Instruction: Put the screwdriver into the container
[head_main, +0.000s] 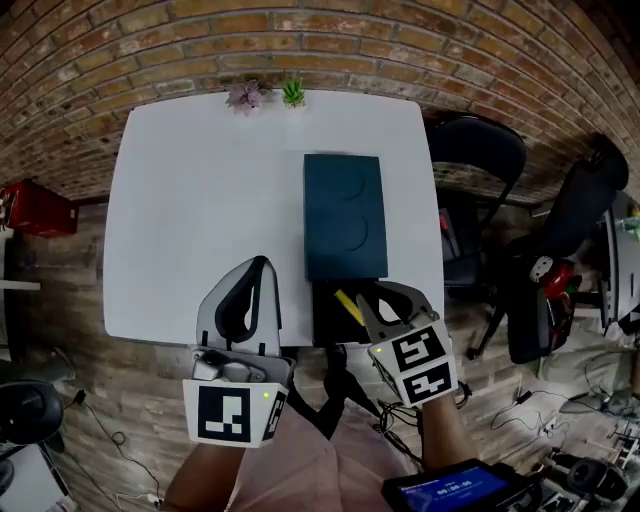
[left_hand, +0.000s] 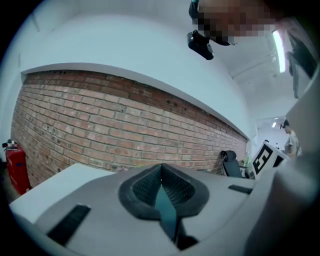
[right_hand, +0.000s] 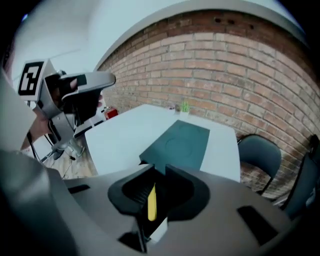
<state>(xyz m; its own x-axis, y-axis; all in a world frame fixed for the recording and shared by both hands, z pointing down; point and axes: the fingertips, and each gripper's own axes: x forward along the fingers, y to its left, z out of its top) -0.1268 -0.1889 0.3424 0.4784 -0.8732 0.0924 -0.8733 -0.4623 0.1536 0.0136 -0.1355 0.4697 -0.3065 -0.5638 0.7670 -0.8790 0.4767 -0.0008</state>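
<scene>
A yellow-handled screwdriver (head_main: 350, 306) sits between the jaws of my right gripper (head_main: 372, 297), which is shut on it. It hangs over a black open container (head_main: 328, 318) at the front edge of the white table (head_main: 200, 200). In the right gripper view the yellow handle (right_hand: 151, 200) stands upright between the dark pads of that gripper (right_hand: 159, 172). A dark teal lid (head_main: 345, 215) lies flat on the table just beyond the container. My left gripper (head_main: 262, 265) hovers at the table's front edge, left of the container, with its tips together and nothing held. In its own view the left gripper (left_hand: 161, 167) faces the brick wall.
Two small potted plants (head_main: 268, 94) stand at the table's far edge against the brick wall (head_main: 320, 40). A black office chair (head_main: 480, 170) is right of the table. A red box (head_main: 35, 208) sits on the floor at the left, and cables lie on the floor near me.
</scene>
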